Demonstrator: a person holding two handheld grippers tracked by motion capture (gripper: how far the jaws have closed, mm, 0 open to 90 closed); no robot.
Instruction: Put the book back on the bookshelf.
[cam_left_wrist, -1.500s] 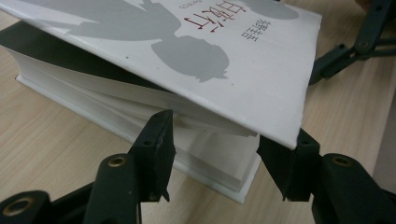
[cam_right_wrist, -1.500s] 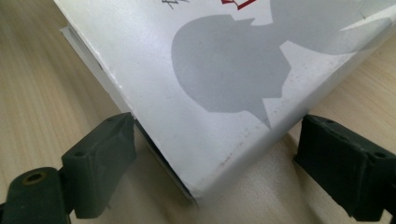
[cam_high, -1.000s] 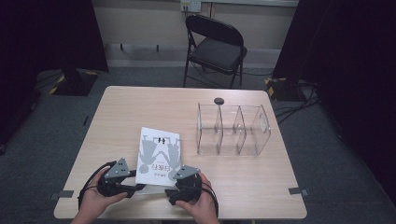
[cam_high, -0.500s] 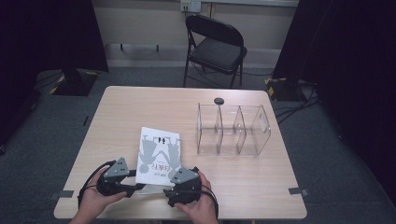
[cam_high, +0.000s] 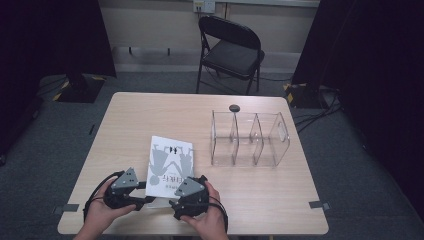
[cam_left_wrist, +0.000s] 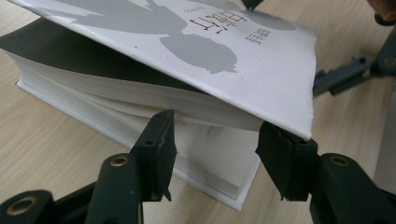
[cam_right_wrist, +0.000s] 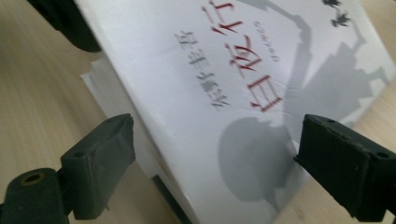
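Two hand-held grippers meet at the near end of one white book (cam_high: 170, 166), which lies on the desk (cam_high: 280, 195) close to the person's edge. The left hand-held gripper (cam_left_wrist: 215, 154) has its jaws on both sides of the book's corner: one on the page block, one under the lifted cover; whether they press, I cannot tell. The right hand-held gripper (cam_right_wrist: 212, 154) is spread, with the raised cover between its jaws, not touching. The cover is white, with grey silhouettes and red characters, and the pages below are thick.
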